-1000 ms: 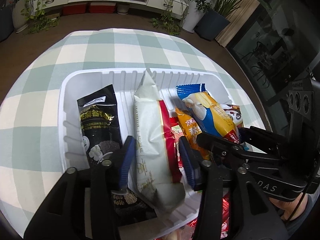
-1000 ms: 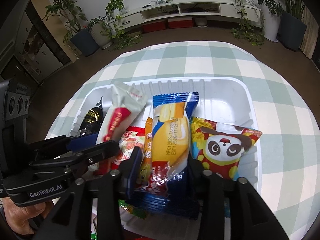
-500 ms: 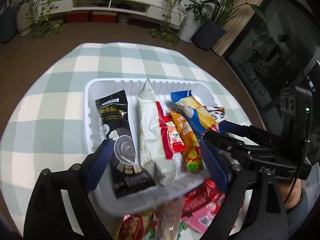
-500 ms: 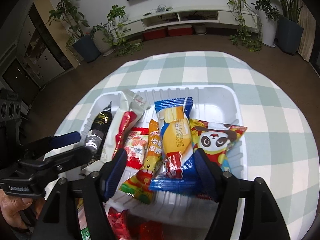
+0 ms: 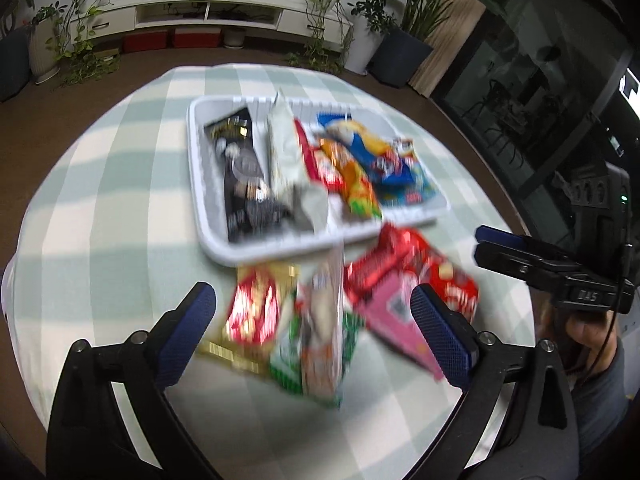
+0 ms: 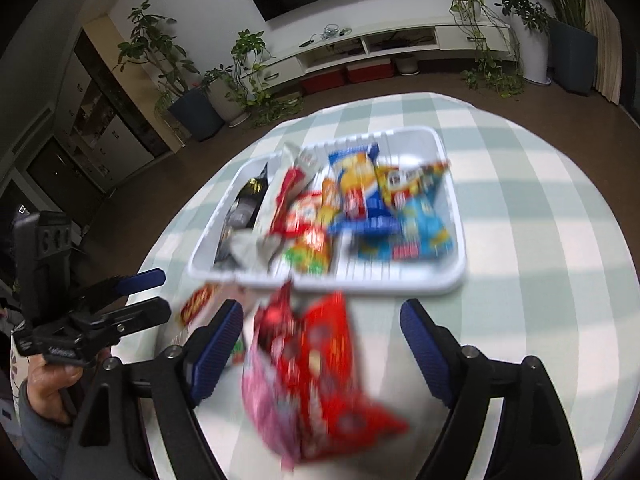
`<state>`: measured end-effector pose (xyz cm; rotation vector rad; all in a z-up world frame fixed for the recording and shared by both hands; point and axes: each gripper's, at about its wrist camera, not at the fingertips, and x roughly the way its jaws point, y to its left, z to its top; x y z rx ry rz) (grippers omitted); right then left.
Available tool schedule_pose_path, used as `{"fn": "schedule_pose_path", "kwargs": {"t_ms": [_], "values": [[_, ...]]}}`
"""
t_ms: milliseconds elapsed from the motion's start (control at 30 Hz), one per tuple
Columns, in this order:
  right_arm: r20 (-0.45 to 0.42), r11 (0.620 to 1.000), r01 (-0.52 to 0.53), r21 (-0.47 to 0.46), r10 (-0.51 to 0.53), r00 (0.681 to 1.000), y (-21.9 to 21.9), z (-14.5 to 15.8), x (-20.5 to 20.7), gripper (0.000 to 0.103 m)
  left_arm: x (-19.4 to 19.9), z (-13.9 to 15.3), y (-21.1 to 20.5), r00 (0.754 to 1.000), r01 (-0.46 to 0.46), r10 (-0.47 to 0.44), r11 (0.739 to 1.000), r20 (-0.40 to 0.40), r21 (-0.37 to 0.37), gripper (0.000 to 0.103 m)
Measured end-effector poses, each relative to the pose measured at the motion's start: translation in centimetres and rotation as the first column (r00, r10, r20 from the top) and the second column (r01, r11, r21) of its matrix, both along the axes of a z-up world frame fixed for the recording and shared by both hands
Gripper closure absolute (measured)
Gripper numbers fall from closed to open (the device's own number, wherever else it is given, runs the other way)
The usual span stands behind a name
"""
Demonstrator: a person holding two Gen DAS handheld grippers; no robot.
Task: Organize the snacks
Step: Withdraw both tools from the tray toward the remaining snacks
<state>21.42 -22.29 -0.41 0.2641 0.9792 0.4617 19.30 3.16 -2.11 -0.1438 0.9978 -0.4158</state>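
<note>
A white tray [image 5: 260,252] on the checked table holds several snack packets, among them a black one [image 5: 240,176], a white-and-red one [image 5: 284,148] and a blue-and-yellow one [image 6: 356,184]. Nearer to me lies a loose pile: a red packet [image 6: 320,352], a pink packet [image 6: 264,404], a red-gold packet [image 5: 254,312] and a green-white packet [image 5: 316,340]. My left gripper [image 5: 311,294] hangs above the pile, its jaws opening with nothing pressed between them. My right gripper [image 6: 320,308] is over the red packet, jaws opening too, gripping nothing.
The round table [image 5: 100,240] wears a green-and-white checked cloth and its edge curves close on both sides. A person's hand [image 6: 48,388] holds the left gripper. Potted plants [image 6: 192,92] and a low white cabinet [image 5: 200,12] stand on the floor beyond.
Both grippers drew back and up from the tray and spread their jaws, letting go of the white-and-red and blue-and-yellow packets. The loose pile in front of the tray came into view.
</note>
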Motion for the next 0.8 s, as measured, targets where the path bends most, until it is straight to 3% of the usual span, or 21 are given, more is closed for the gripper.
{"fn": "schedule_pose_path", "kwargs": {"t_ms": [167, 300, 433, 600, 667, 733, 800], "values": [[0.021, 1.000, 0.002, 0.024, -0.003, 1.000, -0.6, -0.8, -5.2, 0.020, -3.5, -1.3, -1.1, 0.998, 0.058, -0.057, 0.997, -0.011, 0.045, 0.004], [0.027, 1.000, -0.016, -0.009, 0.016, 1.000, -0.4, -1.7, -7.4, 0.023, -4.6, -2.0, -2.4, 0.994, 0.108, -0.106, 0.989, -0.020, 0.097, 0.004], [0.031, 0.999, -0.034, -0.041, 0.035, 0.999, -0.1, -1.9, -8.1, 0.028, -4.6, -1.5, -2.8, 0.993, 0.121, -0.121, 0.989, -0.004, 0.090, 0.004], [0.051, 0.996, -0.061, -0.068, 0.065, 0.997, 0.3, -1.7, -8.5, 0.034, -2.9, -1.0, -3.6, 0.990, 0.139, -0.140, 0.975, -0.005, 0.171, 0.007], [0.053, 0.994, -0.075, -0.075, 0.079, 0.995, 0.6, -1.7, -8.7, 0.037, -2.2, -1.3, -4.1, 0.987, 0.162, -0.161, 0.964, -0.020, 0.211, 0.016], [0.056, 0.993, -0.089, -0.077, 0.094, 0.994, 0.9, -1.6, -8.7, 0.039, -1.4, -1.7, -4.2, 0.985, 0.174, -0.169, 0.959, -0.042, 0.226, 0.033], [0.061, 0.991, -0.103, -0.082, 0.109, 0.992, 1.2, -1.5, -8.7, 0.041, -0.7, -2.2, -4.4, 0.983, 0.185, -0.174, 0.952, -0.064, 0.242, 0.041]]}}
